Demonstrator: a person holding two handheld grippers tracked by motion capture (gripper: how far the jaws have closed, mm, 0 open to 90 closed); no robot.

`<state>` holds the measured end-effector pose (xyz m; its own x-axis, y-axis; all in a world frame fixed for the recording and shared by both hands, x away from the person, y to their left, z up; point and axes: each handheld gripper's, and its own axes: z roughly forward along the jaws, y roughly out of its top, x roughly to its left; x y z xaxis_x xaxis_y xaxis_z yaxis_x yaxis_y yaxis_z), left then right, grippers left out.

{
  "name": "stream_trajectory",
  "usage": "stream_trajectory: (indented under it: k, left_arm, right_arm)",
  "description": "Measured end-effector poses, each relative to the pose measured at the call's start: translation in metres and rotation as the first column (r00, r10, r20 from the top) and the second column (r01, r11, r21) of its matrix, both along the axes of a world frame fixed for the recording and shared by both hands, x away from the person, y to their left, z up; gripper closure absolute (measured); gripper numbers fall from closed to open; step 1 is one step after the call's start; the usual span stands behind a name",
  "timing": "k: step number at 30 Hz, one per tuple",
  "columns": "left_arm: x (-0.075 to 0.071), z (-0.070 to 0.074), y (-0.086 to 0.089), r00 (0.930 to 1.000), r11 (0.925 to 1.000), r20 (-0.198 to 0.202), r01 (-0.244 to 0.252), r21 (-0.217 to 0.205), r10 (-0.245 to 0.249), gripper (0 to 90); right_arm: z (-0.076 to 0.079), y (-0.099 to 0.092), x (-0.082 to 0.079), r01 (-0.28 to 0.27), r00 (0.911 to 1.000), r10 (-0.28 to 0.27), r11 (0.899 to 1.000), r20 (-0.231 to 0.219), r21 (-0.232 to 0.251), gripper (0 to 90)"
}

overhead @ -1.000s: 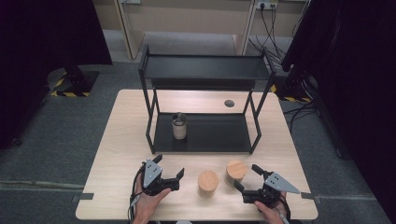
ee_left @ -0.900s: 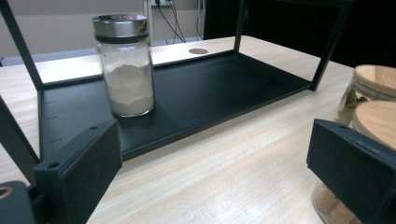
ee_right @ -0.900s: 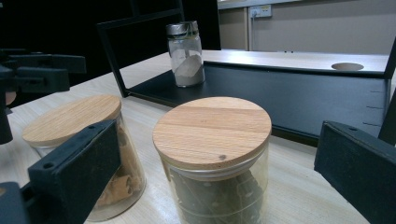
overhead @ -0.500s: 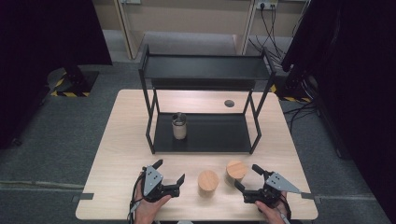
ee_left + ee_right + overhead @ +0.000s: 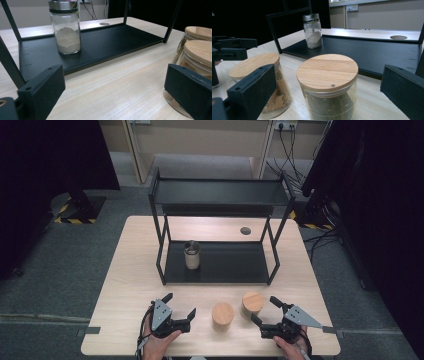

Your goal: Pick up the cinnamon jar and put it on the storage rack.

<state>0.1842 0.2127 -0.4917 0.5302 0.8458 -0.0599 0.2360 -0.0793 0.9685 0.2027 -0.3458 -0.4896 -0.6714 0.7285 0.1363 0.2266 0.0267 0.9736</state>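
Left gripper and right gripper both wide apart, gripping nothing, low on light wooden table; two round glass jars with wooden lids stand between them, near black metal shelf rack

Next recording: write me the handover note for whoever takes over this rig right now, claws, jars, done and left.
Left claw: open, holding nothing, low over the near table edge, left of the two wooden-lid jars.
Right claw: open, holding nothing, jaws standing to either side of the right wooden-lid jar without touching it.
Left wooden-lid jar: upright on the table, beside the other jar.
Metal-lid jar of pale powder: upright on the lower shelf of the black rack, toward its left end.
Done: neither wooden-lid jar gripped or lifted.
Left: probably closing on the right jar, then moving both; the destination is not evident.
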Motion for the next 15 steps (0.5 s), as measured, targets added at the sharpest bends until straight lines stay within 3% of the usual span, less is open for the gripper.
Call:
stream_trajectory:
  k: [15]
  left_arm:
    - [0.0000, -0.0015, 0.0014, 1.0000, 1.0000, -0.003, -0.004, 0.006, 0.004, 2.4]
  right_arm:
    - [0.0008, 0.0032, -0.0018, -0.013, 0.9999, 0.013, 1.000, 0.008, -0.004, 0.8]
